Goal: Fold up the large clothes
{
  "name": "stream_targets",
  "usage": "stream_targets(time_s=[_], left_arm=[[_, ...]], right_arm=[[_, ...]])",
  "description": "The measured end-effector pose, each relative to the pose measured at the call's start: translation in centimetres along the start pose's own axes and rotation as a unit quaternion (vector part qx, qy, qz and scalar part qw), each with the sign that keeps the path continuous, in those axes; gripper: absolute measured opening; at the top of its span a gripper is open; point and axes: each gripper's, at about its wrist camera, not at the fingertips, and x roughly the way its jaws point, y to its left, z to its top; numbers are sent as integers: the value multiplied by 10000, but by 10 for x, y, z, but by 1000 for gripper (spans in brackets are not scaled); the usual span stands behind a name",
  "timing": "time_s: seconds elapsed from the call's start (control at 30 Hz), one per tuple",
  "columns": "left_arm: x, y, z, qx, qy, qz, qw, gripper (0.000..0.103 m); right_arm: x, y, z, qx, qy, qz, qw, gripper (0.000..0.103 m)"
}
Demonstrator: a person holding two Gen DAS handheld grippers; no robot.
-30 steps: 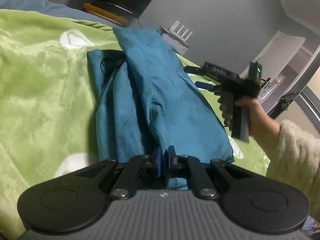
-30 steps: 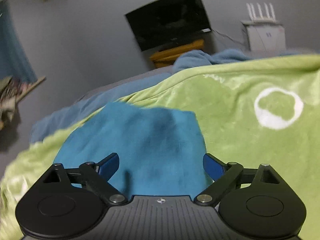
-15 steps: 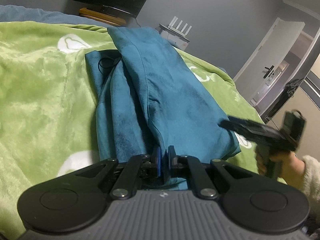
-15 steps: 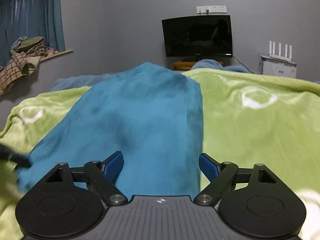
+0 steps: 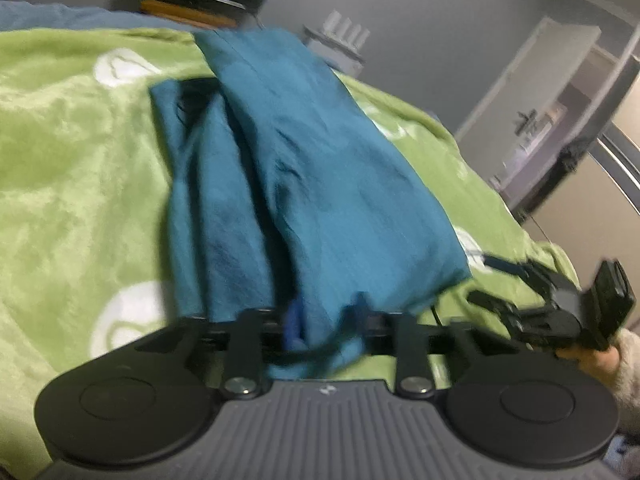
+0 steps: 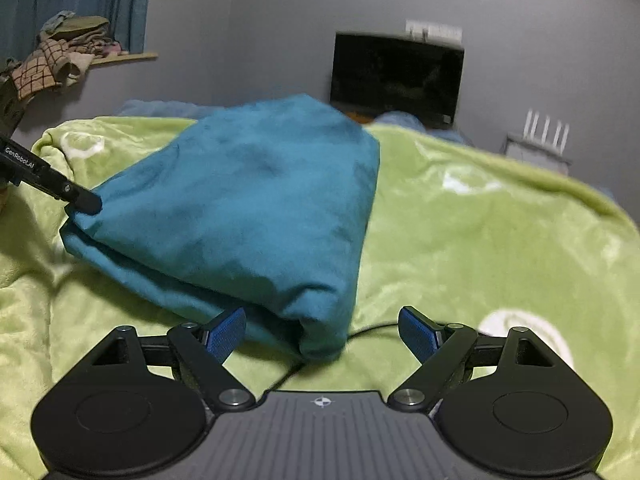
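A teal garment (image 5: pixel 320 184) lies folded lengthwise on the green blanket (image 5: pixel 80 184). My left gripper (image 5: pixel 328 318) is at its near edge. The jaws are opening, and the cloth's hem hangs between the parted blue pads without being pinched. In the right wrist view the same garment (image 6: pixel 248 208) shows as a wedge, with the left gripper's finger (image 6: pixel 80 200) at its left corner. My right gripper (image 6: pixel 322 332) stands wide open, and the garment's near right corner lies just ahead between its pads. The left wrist view shows that right gripper (image 5: pixel 484 280) low at the cloth's right corner.
A thin black cable (image 6: pixel 372 328) runs over the blanket by the right gripper. A dark TV (image 6: pixel 396 76) and a white router (image 6: pixel 544 132) stand by the far wall. Clothes are piled on a sill (image 6: pixel 68 52) at the left. A door (image 5: pixel 532 112) is at the right.
The left jaws, shut on the hem before, have parted. The right gripper has swung down from over the cloth to its near right corner and rolled level.
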Motion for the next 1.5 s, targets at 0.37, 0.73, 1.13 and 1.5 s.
stream_targets(time_s=[0.37, 0.73, 1.13, 1.5], left_arm=[[5, -12, -7, 370, 274, -309, 9985, 9], [12, -11, -7, 254, 431, -140, 9987, 9], [-8, -2, -8, 69, -81, 152, 9998, 19], [11, -20, 88, 138, -1436, 1363, 9801, 66]], right_arm=[[29, -7, -1, 129, 36, -227, 9997, 34], [-7, -19, -5, 658, -504, 349, 9959, 50], [22, 13, 19, 691, -656, 68, 9954, 48], [8, 48, 18, 141, -882, 869, 9922, 61]])
